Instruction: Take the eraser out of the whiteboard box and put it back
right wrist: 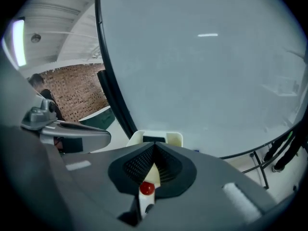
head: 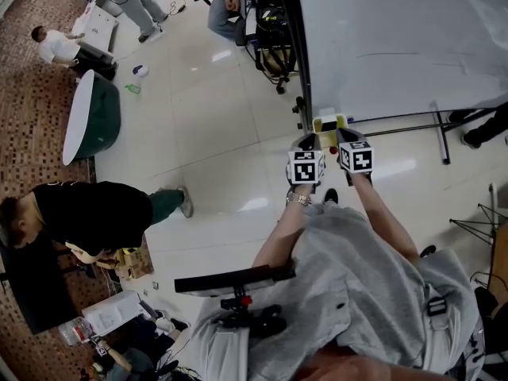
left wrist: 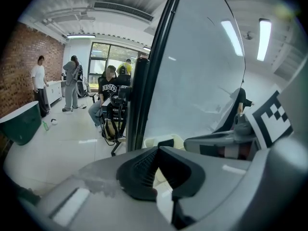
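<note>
While the left gripper (head: 305,141) and the right gripper (head: 345,137) were held side by side at the lower left corner of the whiteboard (head: 397,38), the head view showed little more of them than their marker cubes (head: 305,167) and grey bodies. How the jaws stood could not be read there. The left gripper view showed it for that tool: its dark ribbed pads (left wrist: 144,162) met at the tips with nothing between them. The right gripper view showed the same, with pads (right wrist: 139,162) together at the tips and empty.

The head view gave the pale yellow whiteboard box (head: 317,123) only as a small rim seen from above, just ahead of the two tools. Both gripper views looked into it: the eraser (right wrist: 154,139), a dark block, lay inside, just beyond the closed tips. Whether either tip touched it could not be told.

Only the left gripper view took in people (left wrist: 72,83) standing and sitting across the room. The right gripper view showed a brick wall (right wrist: 79,95) instead.
</note>
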Demonstrator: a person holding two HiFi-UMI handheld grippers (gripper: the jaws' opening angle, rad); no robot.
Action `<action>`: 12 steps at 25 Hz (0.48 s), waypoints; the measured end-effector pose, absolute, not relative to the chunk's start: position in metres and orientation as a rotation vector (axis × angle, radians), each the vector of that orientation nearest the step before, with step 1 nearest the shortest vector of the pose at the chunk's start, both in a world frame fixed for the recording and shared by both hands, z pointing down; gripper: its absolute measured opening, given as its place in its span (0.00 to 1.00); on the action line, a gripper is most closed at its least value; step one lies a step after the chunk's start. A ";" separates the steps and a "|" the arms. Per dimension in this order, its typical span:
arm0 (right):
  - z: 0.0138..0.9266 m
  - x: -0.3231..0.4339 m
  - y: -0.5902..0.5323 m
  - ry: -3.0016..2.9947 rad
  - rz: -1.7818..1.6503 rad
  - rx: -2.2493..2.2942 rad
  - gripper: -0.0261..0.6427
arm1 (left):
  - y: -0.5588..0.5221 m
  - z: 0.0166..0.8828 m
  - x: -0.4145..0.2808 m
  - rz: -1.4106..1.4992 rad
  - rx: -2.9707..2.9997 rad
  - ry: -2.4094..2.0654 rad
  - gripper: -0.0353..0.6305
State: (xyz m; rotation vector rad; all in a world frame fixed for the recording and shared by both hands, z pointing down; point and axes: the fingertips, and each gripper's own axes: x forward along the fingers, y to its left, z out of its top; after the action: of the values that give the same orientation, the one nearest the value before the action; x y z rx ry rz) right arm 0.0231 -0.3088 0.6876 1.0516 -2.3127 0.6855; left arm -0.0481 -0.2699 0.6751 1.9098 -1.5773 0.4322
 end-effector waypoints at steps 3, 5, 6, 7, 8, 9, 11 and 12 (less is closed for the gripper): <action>0.692 0.030 -0.292 -2.317 0.706 1.010 0.04 | -0.257 0.682 -0.037 0.438 1.879 -1.572 0.06; 0.701 0.030 -0.277 -2.310 0.722 0.977 0.04 | -0.245 0.688 -0.038 0.441 1.853 -1.579 0.06; 0.705 0.030 -0.268 -2.304 0.731 0.968 0.04 | -0.239 0.690 -0.039 0.444 1.847 -1.580 0.06; 0.708 0.030 -0.259 -2.299 0.742 0.965 0.04 | -0.232 0.691 -0.039 0.446 1.847 -1.579 0.06; 0.710 0.030 -0.250 -2.295 0.754 0.967 0.04 | -0.225 0.691 -0.039 0.445 1.850 -1.574 0.06; 0.710 0.029 -0.240 -2.292 0.764 0.972 0.04 | -0.218 0.691 -0.038 0.444 1.858 -1.568 0.06; 0.708 0.024 -0.218 -2.293 0.778 0.975 0.04 | -0.204 0.689 -0.037 0.441 1.881 -1.551 0.06; 0.707 0.020 -0.207 -2.295 0.778 0.973 0.04 | -0.196 0.687 -0.038 0.434 1.894 -1.547 0.06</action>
State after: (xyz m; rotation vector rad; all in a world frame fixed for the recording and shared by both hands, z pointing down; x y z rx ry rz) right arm 0.0203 -0.2067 0.7067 0.9734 -2.2946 0.7777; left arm -0.0378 -0.1958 0.6874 1.8940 -1.5470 0.4341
